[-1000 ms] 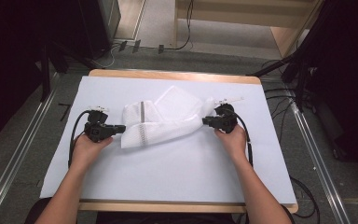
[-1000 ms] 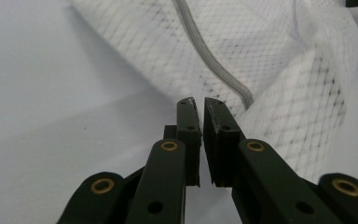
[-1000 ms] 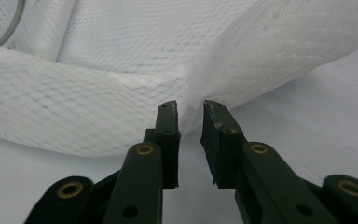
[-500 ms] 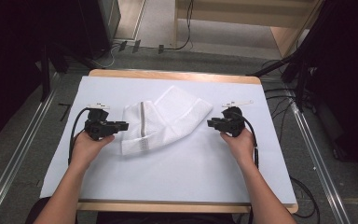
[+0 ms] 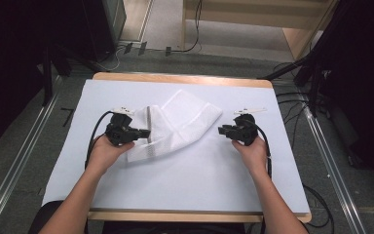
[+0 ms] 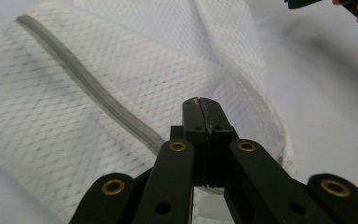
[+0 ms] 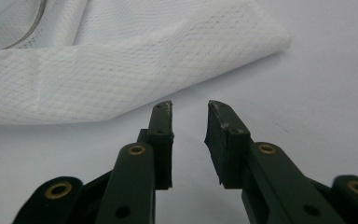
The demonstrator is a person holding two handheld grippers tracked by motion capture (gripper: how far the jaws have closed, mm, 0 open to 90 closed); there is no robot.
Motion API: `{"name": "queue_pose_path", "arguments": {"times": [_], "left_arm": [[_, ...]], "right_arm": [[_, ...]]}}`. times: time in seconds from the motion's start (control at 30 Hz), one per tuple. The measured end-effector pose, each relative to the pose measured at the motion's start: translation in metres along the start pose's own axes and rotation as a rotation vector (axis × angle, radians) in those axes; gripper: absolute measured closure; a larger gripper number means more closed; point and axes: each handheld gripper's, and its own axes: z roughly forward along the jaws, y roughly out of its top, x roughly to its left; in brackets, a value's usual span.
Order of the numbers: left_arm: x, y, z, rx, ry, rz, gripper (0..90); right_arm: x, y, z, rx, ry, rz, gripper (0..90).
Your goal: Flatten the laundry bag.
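1. White paper covers the wooden table (image 5: 185, 78), and grey floor lies all around it.
2. On the near left, the left gripper (image 5: 143, 132) has just squeezed its jaws together. From above, its tips sit at the left edge of the white mesh cloth (image 5: 180, 126).
3. The left gripper view shows those jaws (image 6: 201, 105) pressed tight with a fold of cloth (image 6: 98, 84) behind them. I cannot tell if cloth is pinched inside.
4. On the near right, the right gripper (image 5: 222, 129) has its jaws apart, holding nothing, just beside the cloth's right corner.
5. The cloth lies folded and rumpled in the middle of the table.
6. Up close you see tiny holes and a grey stripe (image 6: 88, 88).
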Motion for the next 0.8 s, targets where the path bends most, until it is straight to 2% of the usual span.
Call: {"name": "queue_pose_path", "arguments": {"times": [0.33,0.47,0.67,0.8], "left_arm": [[-0.017,-0.003,0.012,0.040,-0.060,0.033,90.0],[-0.031,-0.008,0.014,0.060,-0.089,0.059,90.0],[-0.046,-0.011,0.016,0.070,-0.103,0.087,89.8],[-0.060,-0.017,0.021,0.078,-0.136,0.107,89.0]], "right_arm": [[0.000,-0.002,-0.003,-0.007,0.001,0.000,73.4],[0.001,-0.002,-0.002,-0.004,0.002,-0.003,73.5],[0.003,0.000,-0.004,-0.014,0.002,-0.010,73.5],[0.003,0.001,-0.005,-0.020,0.000,-0.005,73.7]]}}
